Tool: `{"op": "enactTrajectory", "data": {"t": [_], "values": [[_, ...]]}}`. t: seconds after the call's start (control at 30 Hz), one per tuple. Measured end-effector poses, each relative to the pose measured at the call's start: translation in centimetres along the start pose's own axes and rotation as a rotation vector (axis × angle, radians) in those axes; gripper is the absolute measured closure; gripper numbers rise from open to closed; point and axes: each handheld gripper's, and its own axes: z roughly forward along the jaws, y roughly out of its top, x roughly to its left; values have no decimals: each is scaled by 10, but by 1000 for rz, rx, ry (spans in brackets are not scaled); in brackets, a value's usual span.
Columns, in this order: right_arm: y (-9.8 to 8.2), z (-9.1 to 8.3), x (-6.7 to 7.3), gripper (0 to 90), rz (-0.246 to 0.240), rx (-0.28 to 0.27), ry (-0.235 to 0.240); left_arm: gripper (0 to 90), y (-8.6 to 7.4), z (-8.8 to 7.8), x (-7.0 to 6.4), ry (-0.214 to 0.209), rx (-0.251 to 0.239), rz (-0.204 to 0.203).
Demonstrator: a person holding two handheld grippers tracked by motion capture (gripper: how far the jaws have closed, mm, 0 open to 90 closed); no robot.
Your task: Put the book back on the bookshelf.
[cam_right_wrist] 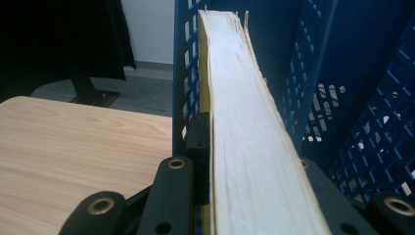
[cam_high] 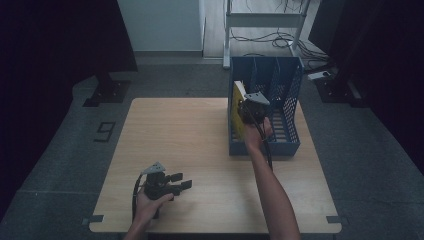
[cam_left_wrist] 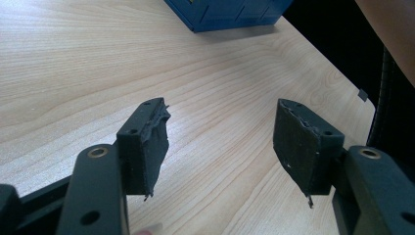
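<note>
We judge the book [cam_right_wrist: 249, 127] thick, stiff and heavy, so our right tool [cam_right_wrist: 244, 196] clamps its page edge inside the rack [cam_high: 290, 100], while our left tool [cam_left_wrist: 220, 147] rests wide open and empty.

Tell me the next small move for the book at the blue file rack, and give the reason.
Probably lower the book a little further into the leftmost slot of the blue file rack. The right tongs are shut on the book's page edge, and it stands upright against the rack's left wall. The left tongs rest open over the table, idle.
</note>
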Motion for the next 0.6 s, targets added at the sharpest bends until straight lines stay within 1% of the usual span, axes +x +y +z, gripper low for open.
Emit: {"op": "enactTrajectory", "data": {"t": [0.37,0.53,0.6], "values": [[1,0,2,744,6,-12,-12,375,0,-1,1,1,-4,-4],[3,-1,3,744,-6,-21,-15,375,0,-1,1,-1,-4,-4],[3,-1,3,744,-3,-25,-15,375,0,-1,0,-1,-3,-3]]}}
